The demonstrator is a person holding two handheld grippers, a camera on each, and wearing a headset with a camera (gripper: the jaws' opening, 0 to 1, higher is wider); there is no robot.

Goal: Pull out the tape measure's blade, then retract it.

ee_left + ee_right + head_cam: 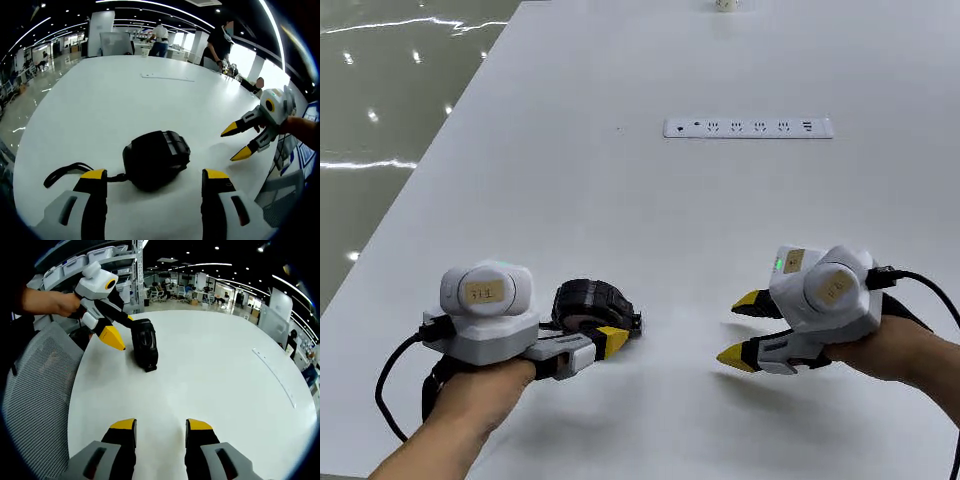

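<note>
Head view: the tape measure point(592, 303) lies on the white worktop point(620, 200), in the lower left of the frame. Its case is black, compact and rounded, with a blocky ribbed section on the upper face. The long axis runs roughly left to right across the frame.

Left gripper view: a black strap point(62, 172) leaves the case's left-hand end and loops toward the lower left. I cannot tell which end carries the blade mouth.

The left tool point(605, 325) has its jaws apart, one on either side of the case, with a gap visible on both sides and no contact.

The right tool point(738, 328) is in the lower right of the frame, well apart from the case. Its yellow tips are spread and aimed left, and it holds nothing.

A power strip point(748, 127) lies flat in the upper right.
</note>
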